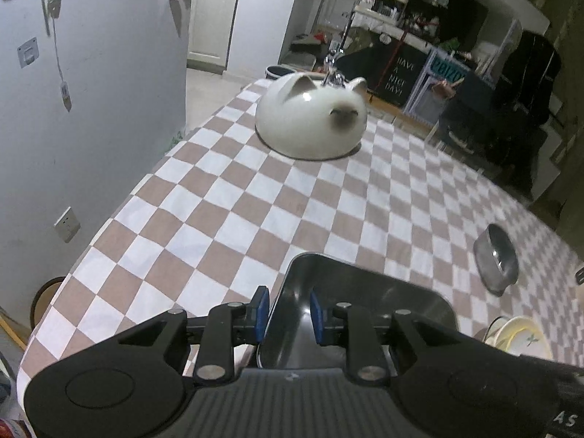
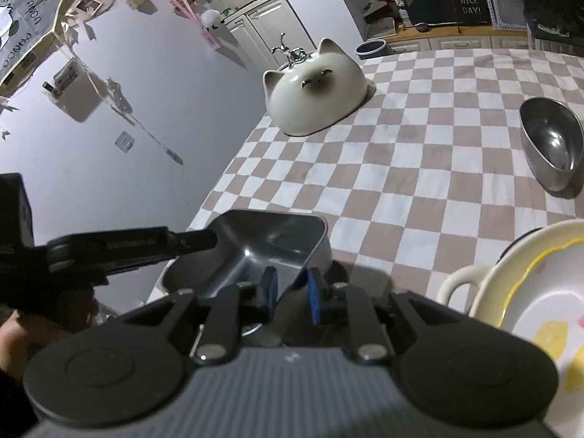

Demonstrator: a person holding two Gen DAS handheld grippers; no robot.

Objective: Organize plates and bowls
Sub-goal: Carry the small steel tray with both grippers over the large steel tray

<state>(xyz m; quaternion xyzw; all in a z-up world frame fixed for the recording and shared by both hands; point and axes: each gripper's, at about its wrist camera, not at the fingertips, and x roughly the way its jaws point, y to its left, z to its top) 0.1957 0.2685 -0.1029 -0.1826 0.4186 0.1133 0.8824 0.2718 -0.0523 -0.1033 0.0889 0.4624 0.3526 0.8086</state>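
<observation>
A dark square metal tray point(image 1: 350, 303) sits at the near edge of the checkered table point(image 1: 255, 200). My left gripper point(image 1: 288, 312) straddles the tray's left rim, its blue pads on either side of the wall and close on it. My right gripper point(image 2: 292, 294) straddles the same tray point(image 2: 270, 244) at its near right rim. A white cat-face bowl point(image 1: 310, 120) lies upside down at the far side, also in the right wrist view point(image 2: 315, 91). A steel bowl point(image 1: 496, 259) stands at the right, also in the right wrist view point(image 2: 551, 142).
A cream and yellow plate with a handled dish under it point(image 2: 529, 292) lies at the near right, and shows in the left wrist view point(image 1: 518, 335). A white wall point(image 1: 91, 109) runs along the table's left edge. Shelves and dark furniture stand beyond the far edge.
</observation>
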